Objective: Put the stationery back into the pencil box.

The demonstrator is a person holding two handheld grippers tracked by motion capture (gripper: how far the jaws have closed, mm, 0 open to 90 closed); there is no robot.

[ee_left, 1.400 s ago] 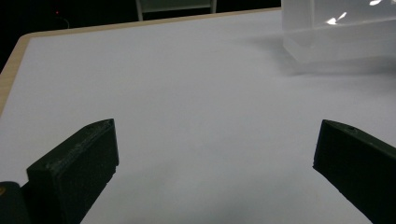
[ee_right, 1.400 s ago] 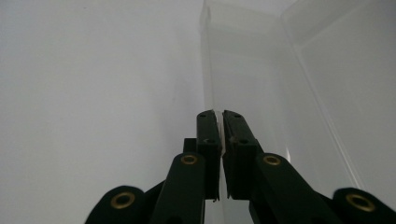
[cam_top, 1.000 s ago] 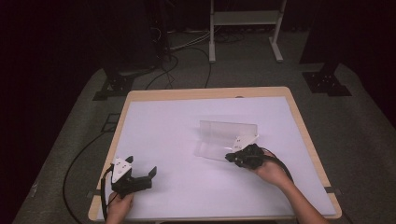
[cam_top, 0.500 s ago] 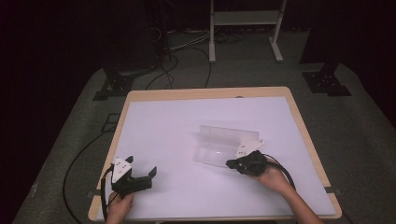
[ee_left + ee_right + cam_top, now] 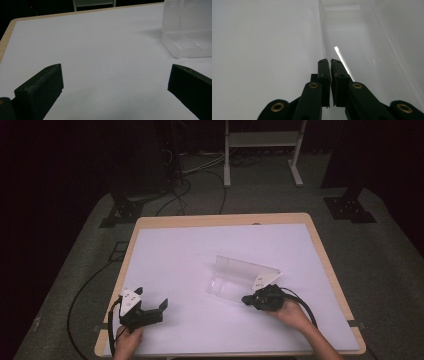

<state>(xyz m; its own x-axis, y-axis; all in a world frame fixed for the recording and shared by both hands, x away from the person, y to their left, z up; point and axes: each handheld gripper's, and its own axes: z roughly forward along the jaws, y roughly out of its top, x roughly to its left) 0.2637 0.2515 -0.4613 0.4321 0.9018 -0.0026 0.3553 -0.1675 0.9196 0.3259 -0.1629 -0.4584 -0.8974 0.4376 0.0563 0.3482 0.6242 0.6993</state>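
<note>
A person's right gripper (image 5: 250,298), its two black jaws pressed together with nothing visible between them, rests at the near right end of a clear, frosted plastic box with a hinged lid (image 5: 239,280) on a white-topped table with a pale wooden edge (image 5: 175,270). In the right gripper view the right gripper (image 5: 330,60) has its closed tips at the box's near wall, with the tray's floor (image 5: 347,47) running away ahead of them; whether the tips actually touch the plastic cannot be told. The box stands open, the lid raised along its far side, and the shallow tray looks empty. Its long axis runs across the table from the centre towards the right, slanting slightly nearer the person at the right end, the open side facing the person. The left gripper (image 5: 150,307), held in a hand (image 5: 127,340) at the table's near left corner, well apart from the box, has its jaws spread wide and holds nothing. In the left gripper view the left gripper (image 5: 115,72) frames bare white tabletop, with the open box (image 5: 187,30) farther off at the upper right. Black cables (image 5: 82,295) trail off the table's left edge onto the grey floor
</note>
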